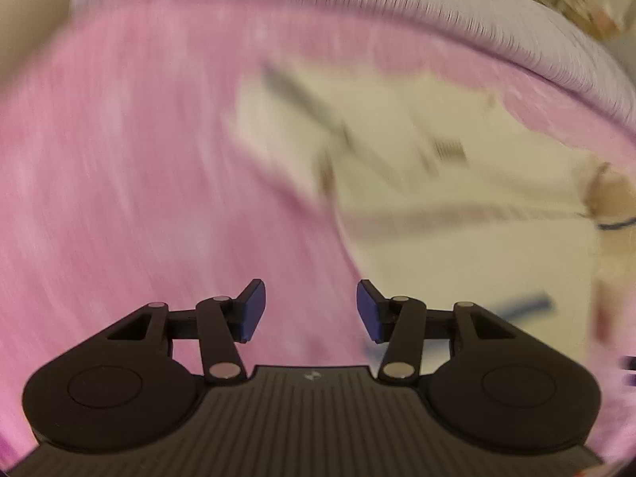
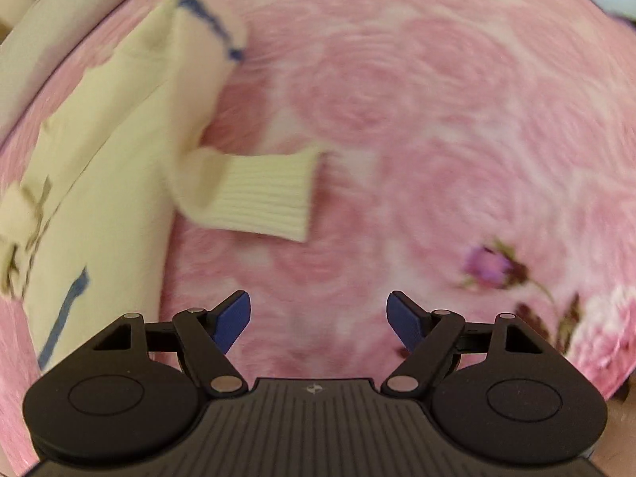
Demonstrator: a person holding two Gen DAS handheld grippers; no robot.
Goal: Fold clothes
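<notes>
Right wrist view first: our right hand-held gripper (image 2: 318, 320) hangs with its jaws spread and nothing between them, over the pink rose-print bedspread (image 2: 437, 119). Ahead and to its left lies the cream sweater (image 2: 107, 183), its ribbed cuff (image 2: 274, 198) poking out sideways toward the middle. Our left hand-held gripper (image 1: 311, 310) is likewise spread and empty, the sweater (image 1: 417, 183) ahead to its right, badly blurred. We judge folding barely begun: the garment looks loosely laid, blue-trimmed, sleeve untucked, and no grasp is made yet.
</notes>
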